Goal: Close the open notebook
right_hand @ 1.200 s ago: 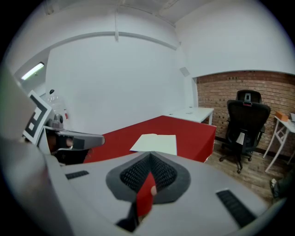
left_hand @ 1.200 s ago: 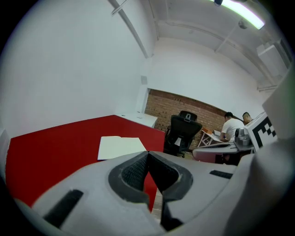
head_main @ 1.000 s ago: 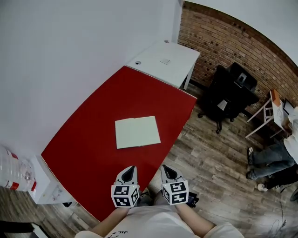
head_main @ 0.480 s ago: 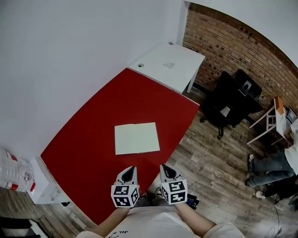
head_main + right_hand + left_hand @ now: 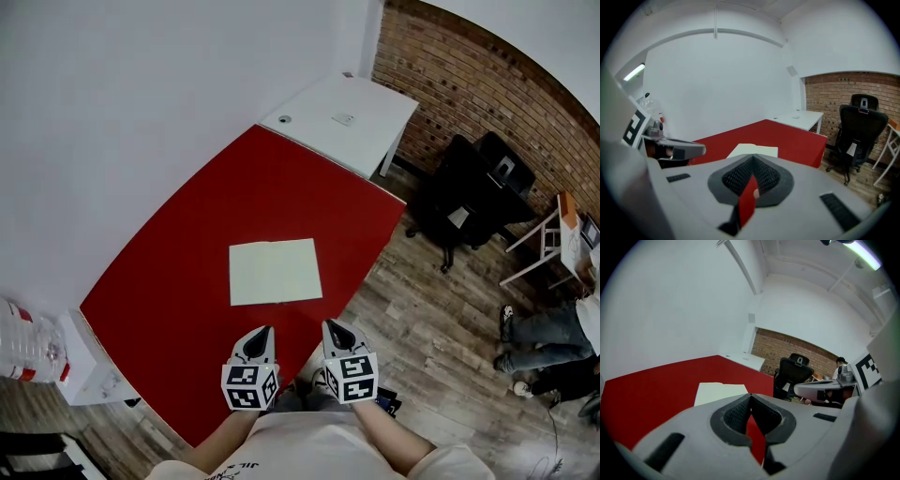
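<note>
The notebook (image 5: 275, 271) lies open and flat, a pale rectangle of smooth pages, in the middle of the matte red counter (image 5: 178, 281). You hold your left claw (image 5: 263, 333) and right claw (image 5: 331, 327) side by side by the near edge, well short of the notebook. Both tilt down toward it, their ribbed black pads pressed together with nothing between them.

- Mid-frame, the open pale paper notebook (image 5: 275, 271) lies on the red rectangular table (image 5: 169, 272).
- Upper centre, the white rectangular desk (image 5: 323, 117) abuts that table's far end.
- Right of the desk stands the black office chair (image 5: 466, 195).
</note>
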`<action>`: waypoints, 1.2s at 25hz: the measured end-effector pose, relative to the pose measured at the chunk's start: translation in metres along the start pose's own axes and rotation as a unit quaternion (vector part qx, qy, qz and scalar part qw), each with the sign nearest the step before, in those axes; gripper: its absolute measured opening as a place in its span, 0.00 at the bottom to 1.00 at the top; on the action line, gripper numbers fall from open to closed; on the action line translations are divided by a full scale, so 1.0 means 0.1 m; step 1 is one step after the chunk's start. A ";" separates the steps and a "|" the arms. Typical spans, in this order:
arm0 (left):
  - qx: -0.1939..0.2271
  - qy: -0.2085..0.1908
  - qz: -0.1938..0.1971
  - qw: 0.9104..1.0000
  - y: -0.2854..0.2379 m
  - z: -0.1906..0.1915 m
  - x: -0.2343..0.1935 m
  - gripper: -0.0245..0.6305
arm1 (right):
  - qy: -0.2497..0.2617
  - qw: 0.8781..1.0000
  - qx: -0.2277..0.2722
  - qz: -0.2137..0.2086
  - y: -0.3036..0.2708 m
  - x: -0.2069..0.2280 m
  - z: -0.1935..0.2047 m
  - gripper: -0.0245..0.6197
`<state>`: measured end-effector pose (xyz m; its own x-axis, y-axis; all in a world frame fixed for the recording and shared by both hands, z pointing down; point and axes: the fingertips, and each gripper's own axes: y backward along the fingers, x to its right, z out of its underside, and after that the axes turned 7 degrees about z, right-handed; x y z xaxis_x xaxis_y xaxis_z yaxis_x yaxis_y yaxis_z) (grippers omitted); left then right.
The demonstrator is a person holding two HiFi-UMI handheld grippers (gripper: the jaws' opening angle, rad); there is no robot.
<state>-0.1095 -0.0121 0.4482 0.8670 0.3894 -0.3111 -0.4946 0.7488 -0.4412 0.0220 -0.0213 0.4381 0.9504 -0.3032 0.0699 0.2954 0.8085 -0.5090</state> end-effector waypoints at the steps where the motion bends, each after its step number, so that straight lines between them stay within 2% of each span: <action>1: 0.000 0.000 -0.002 1.000 -0.02 0.00 -0.03 0.05 | 0.000 1.000 -0.001 0.001 -0.02 0.02 0.00 0.04; 13: -0.016 -0.001 -0.033 0.999 -0.30 0.12 -0.60 0.05 | 0.014 1.000 -0.014 0.000 -0.57 0.06 0.06 0.04; 24: -0.035 0.003 -0.052 0.998 -0.69 0.43 -1.10 0.05 | 0.021 0.999 -0.035 -0.018 -1.16 -0.07 0.35 0.03; 30: -0.039 0.012 -0.076 0.996 -0.76 0.56 -1.46 0.05 | 0.024 0.998 -0.048 -0.028 -1.37 -0.16 0.47 0.04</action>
<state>-0.1946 -0.0955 0.5744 0.9308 0.2616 -0.2552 -0.3622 0.7538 -0.5483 -0.0292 -0.1036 0.5475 0.9260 -0.3727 0.0603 0.3354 0.7387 -0.5847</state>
